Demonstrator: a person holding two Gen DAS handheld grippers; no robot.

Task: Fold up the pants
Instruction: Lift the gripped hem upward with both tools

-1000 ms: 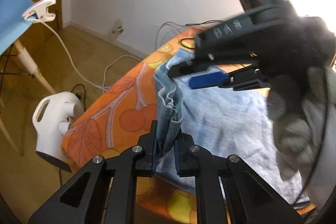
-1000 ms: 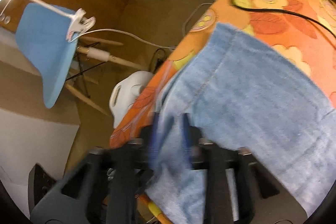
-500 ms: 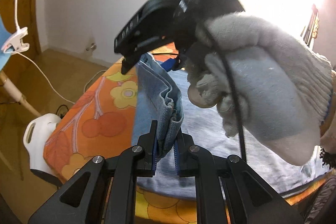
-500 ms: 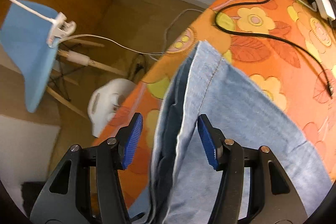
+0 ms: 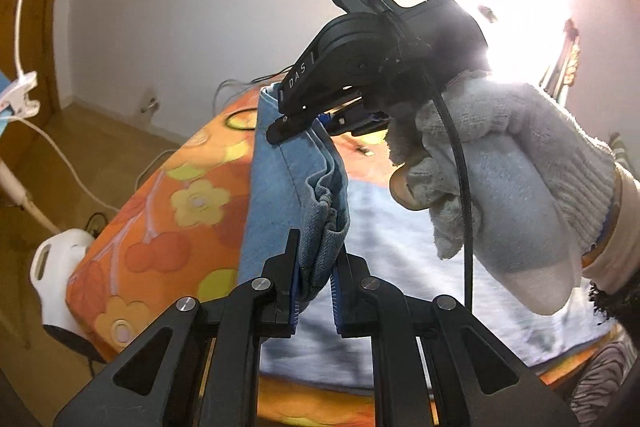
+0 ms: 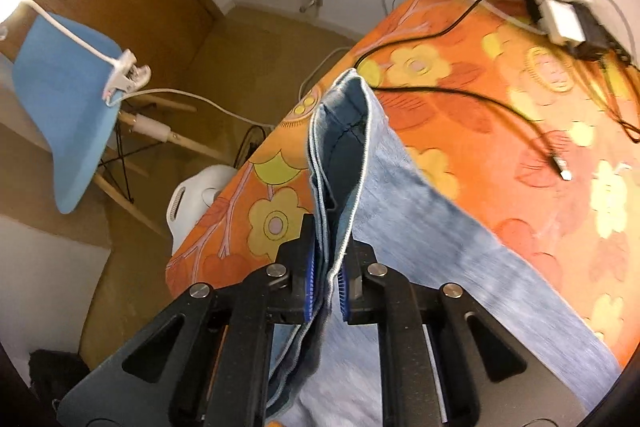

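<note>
Light blue denim pants [image 5: 280,187] lie on an orange flowered table [image 5: 168,211]. My left gripper [image 5: 314,287] is shut on a bunched edge of the pants [image 5: 320,247], lifted off the cloth. In the left wrist view my right gripper [image 5: 308,123], held by a hand in a grey glove [image 5: 500,179], pinches the same raised edge farther away. In the right wrist view my right gripper [image 6: 326,279] is shut on the layered hem of the pants [image 6: 336,163], which stands up in front of it.
Black and white cables [image 6: 460,95] and white chargers [image 6: 560,19] lie on the far part of the table [image 6: 500,147]. Off the table's left edge stand a white appliance [image 5: 56,275] on the floor and a blue chair [image 6: 68,107] with a clip lamp [image 6: 124,75].
My right gripper has closed on the pants' edge, which stood loose between its open jaws half a second ago. Both grippers have risen, lifting the edge off the table.
</note>
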